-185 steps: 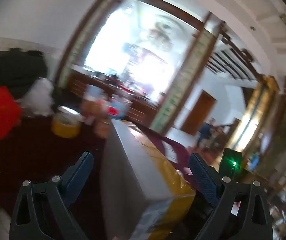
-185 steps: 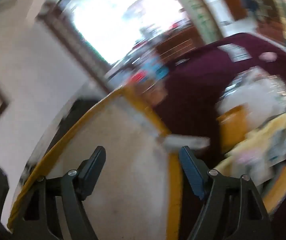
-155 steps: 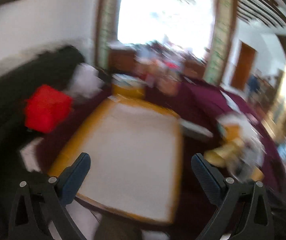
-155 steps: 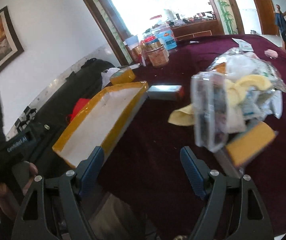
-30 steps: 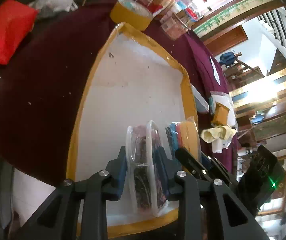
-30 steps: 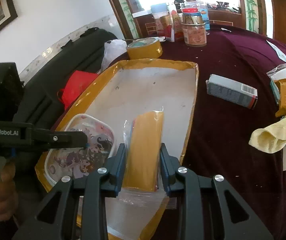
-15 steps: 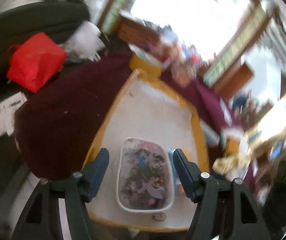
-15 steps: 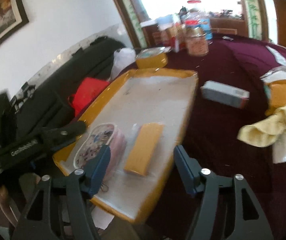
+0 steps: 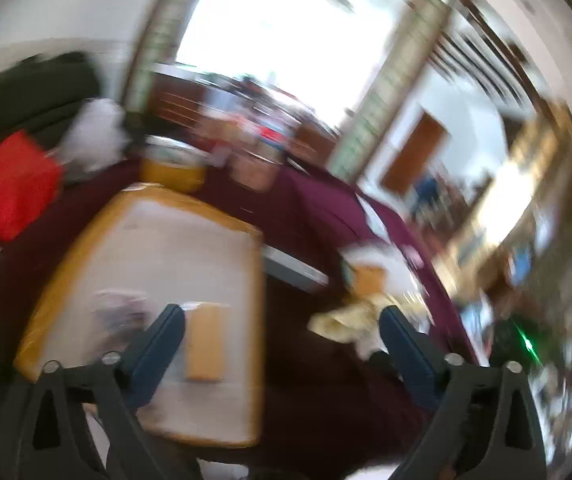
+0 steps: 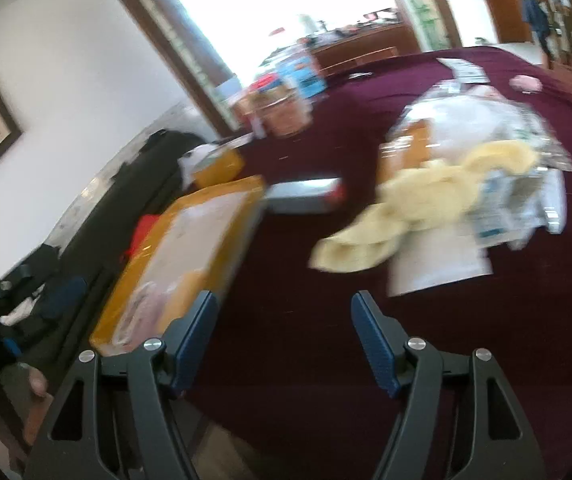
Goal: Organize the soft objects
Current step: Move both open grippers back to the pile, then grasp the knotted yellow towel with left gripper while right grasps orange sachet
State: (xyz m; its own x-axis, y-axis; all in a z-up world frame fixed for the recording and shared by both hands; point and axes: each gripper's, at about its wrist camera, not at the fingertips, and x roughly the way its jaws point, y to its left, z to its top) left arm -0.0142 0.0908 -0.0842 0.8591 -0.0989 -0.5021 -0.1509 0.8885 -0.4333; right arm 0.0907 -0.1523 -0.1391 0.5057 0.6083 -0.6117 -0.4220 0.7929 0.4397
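Both claws wide open, empty: right gripper [image 10: 284,338] should drop onto yellow cloth [image 10: 413,208] ahead and slightly right, pinching one thick fold clear of the plastic bags [image 10: 481,136]; left gripper [image 9: 282,340] hovers over tray [image 9: 158,248], orange pack [image 9: 205,342] just ahead.

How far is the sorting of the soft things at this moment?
Done: a yellow pack and a blurred patterned packet lie in the yellow-rimmed tray. In hand: nothing; the left gripper and right gripper are both open. Left: the pale yellow cloth and the plastic-wrapped items on the maroon table.
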